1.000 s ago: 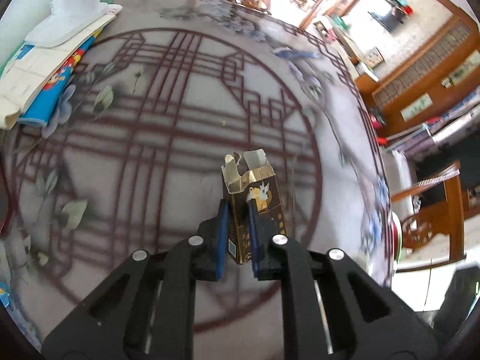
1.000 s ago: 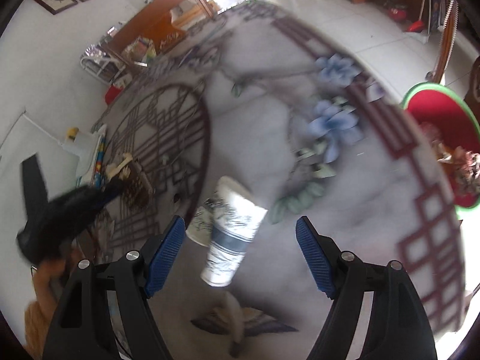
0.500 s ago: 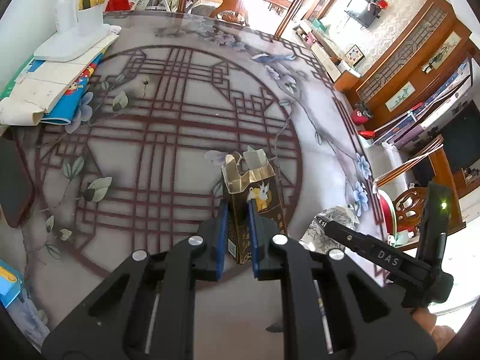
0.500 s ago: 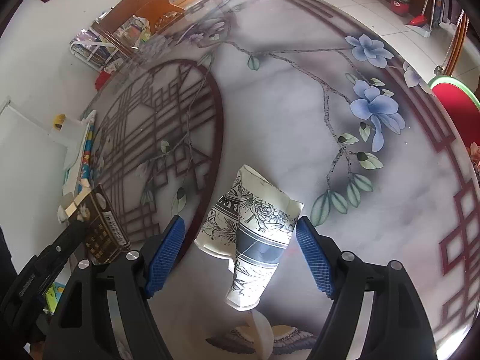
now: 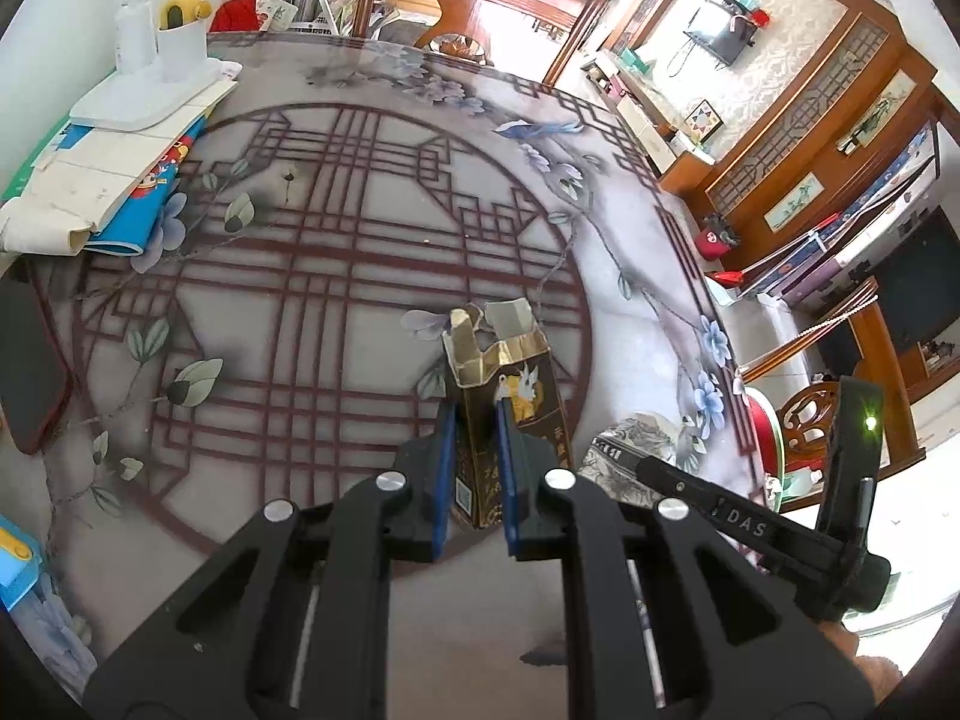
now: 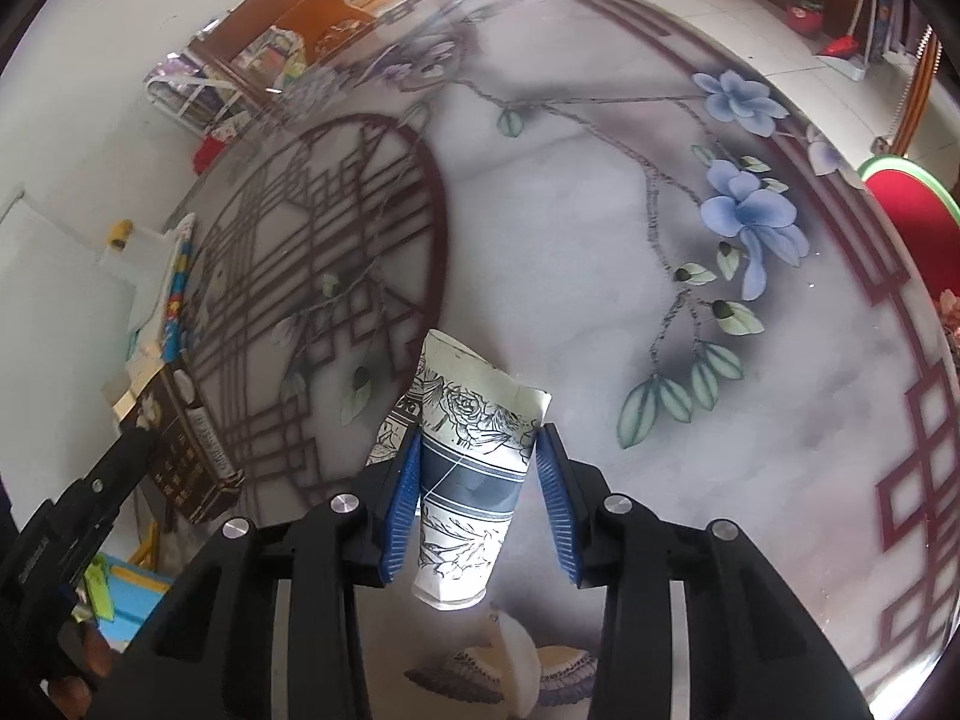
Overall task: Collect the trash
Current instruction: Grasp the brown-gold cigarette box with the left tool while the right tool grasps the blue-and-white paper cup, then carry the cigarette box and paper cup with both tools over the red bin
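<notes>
The left tool (image 5: 474,468) is clenched on a torn dark cardboard cigarette packet with gold foil lining (image 5: 504,402), lifted over the glossy round printed desk (image 5: 360,276). In the right wrist view, the right tool (image 6: 480,498) has just been closing around a crumpled floral paper cup (image 6: 468,468) lying at 6 o'clock on the desk; its ribbed blue pads (image 6: 403,504) touch the cup's left side, while the right one looks just short of contact, so I judge the grip unfinished. The thin cup is already creased and could flatten or slip out sideways on the slick surface. A red bin with a green rim (image 6: 906,222) waits off the desk's edge at 3 o'clock.
</notes>
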Tool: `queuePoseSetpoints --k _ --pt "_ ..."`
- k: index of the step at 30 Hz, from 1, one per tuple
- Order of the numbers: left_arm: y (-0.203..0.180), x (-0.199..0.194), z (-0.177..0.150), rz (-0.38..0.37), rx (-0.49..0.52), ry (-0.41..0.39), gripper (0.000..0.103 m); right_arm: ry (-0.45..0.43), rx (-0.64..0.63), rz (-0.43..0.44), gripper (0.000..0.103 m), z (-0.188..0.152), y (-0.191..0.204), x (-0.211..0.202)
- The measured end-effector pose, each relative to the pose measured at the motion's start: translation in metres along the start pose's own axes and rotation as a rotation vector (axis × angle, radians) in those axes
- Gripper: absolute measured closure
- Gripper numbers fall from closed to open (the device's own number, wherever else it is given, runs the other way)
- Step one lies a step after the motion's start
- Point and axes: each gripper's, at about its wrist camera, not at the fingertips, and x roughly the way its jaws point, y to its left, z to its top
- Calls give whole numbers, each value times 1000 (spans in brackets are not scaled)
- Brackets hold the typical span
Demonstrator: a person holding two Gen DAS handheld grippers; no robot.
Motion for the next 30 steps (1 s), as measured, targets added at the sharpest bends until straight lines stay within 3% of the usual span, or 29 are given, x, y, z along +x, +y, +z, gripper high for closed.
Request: queuePoseSetpoints --k 10,18,30 --pt "-11 -6 2 -20 10 -23 90 -143 -124 -5 67 -8 18 -50" --pt "-27 -9 5 -38 34 -44 90 -243 -131 -26 67 -8 9 -89" --pt "-54 -10 2 -51 82 -56 90 -282 -80 -45 67 -8 -20 -108"
